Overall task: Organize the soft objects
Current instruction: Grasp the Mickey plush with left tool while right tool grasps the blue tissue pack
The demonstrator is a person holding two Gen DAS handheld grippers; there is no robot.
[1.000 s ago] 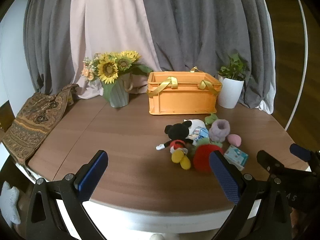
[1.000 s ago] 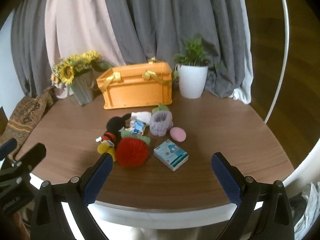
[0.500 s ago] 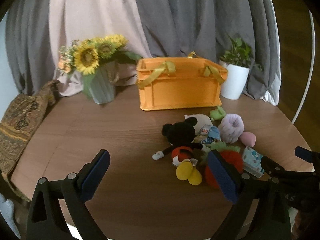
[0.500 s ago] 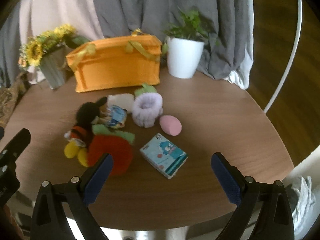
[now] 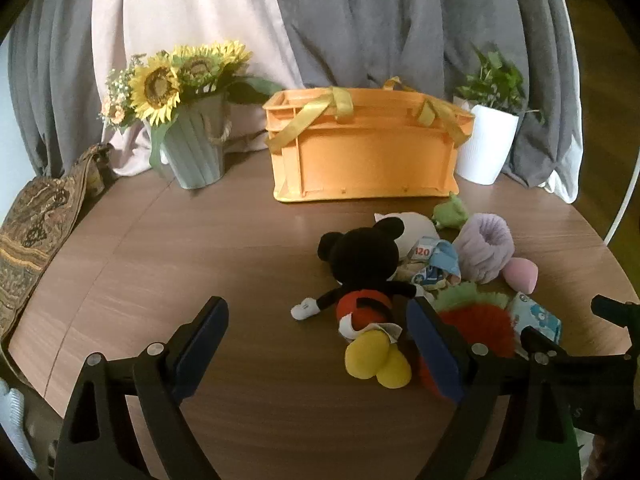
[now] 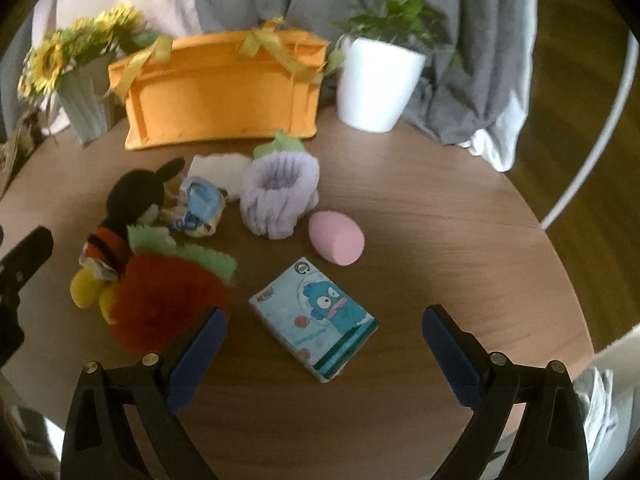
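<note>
Closing left tool (image 5: 316,350) (empty) above mouse plush (image 5: 362,276)

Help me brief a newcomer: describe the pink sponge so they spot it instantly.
Start at the orange crate at the table's back. In front lies a toy pile; at its right edge, beside the lilac fluffy band, sits the pink sponge: smooth, egg-shaped, the only pink thing.

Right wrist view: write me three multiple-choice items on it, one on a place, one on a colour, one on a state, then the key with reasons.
1. Where does the pink sponge lie?
A. Inside the orange crate
B. On the table beside the lilac scrunchie
C. On top of the blue tissue pack

2. What colour is the pot of the green plant?
A. White
B. Black
C. Red

3. What is between the right gripper's pads?
A. The red plush
B. The pink sponge
C. Nothing gripped

Key: 1 B, it rests on the table right of the lilac scrunchie. 2 A, the pot is white. 3 C, the right gripper stands open, short of the blue tissue pack.
</note>
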